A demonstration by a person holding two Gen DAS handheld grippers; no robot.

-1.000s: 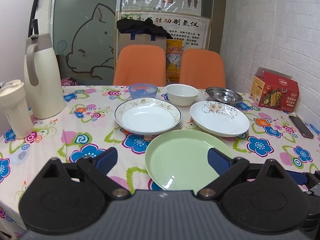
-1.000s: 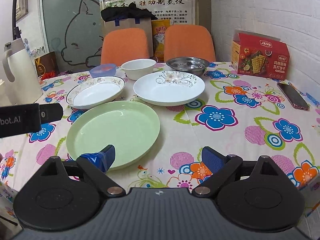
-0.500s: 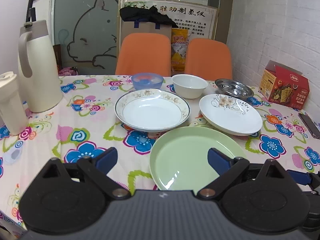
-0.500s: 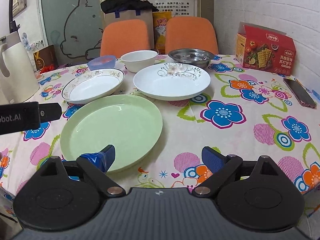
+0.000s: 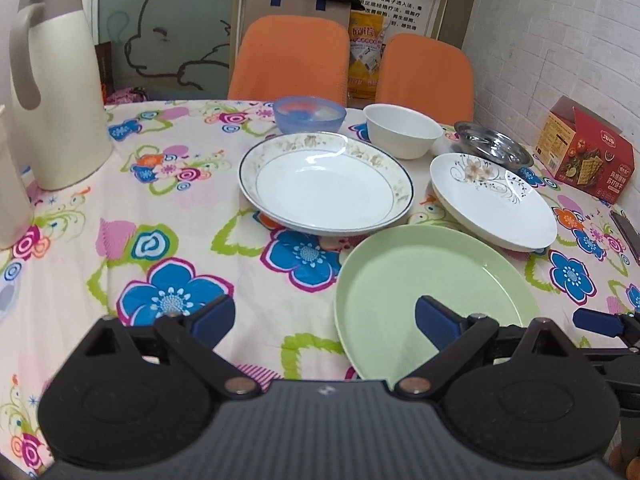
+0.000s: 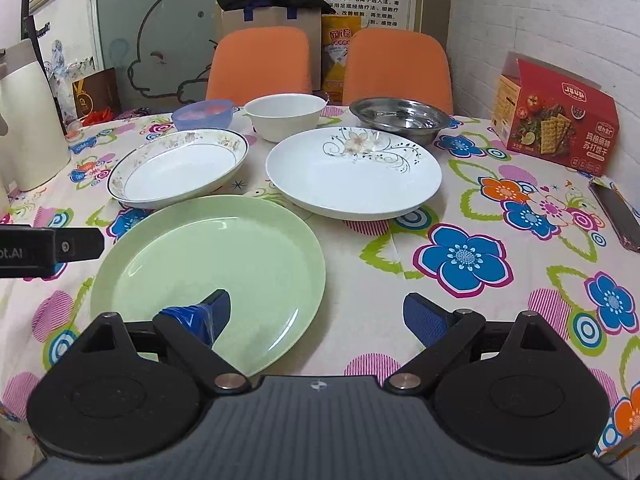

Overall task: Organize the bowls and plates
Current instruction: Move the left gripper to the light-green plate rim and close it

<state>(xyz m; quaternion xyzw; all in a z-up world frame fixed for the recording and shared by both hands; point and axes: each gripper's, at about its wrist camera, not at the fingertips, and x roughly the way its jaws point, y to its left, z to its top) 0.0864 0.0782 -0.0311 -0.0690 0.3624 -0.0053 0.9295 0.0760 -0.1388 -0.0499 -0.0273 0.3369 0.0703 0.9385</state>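
Observation:
A green plate (image 5: 434, 292) lies nearest on the flowered table; it also shows in the right wrist view (image 6: 212, 268). Behind it are a gold-rimmed white plate (image 5: 326, 188) (image 6: 176, 168) and a flower-patterned white plate (image 5: 494, 200) (image 6: 354, 172). Further back stand a blue bowl (image 5: 308, 114) (image 6: 202, 114), a white bowl (image 5: 402, 130) (image 6: 284, 116) and a steel bowl (image 5: 494, 146) (image 6: 400, 118). My left gripper (image 5: 324, 320) is open and empty, above the green plate's left edge. My right gripper (image 6: 316, 316) is open and empty, over the green plate's near right edge.
A cream thermos jug (image 5: 56, 88) and a cream cup (image 5: 12, 184) stand at the left. A red cracker box (image 6: 556, 120) and a dark phone (image 6: 618, 216) lie at the right. Two orange chairs (image 5: 290, 62) stand behind the table.
Both grippers have moved forward and lower toward the plates. The left one has also shifted left, so the green plate sits more to its right. Both stayed open.

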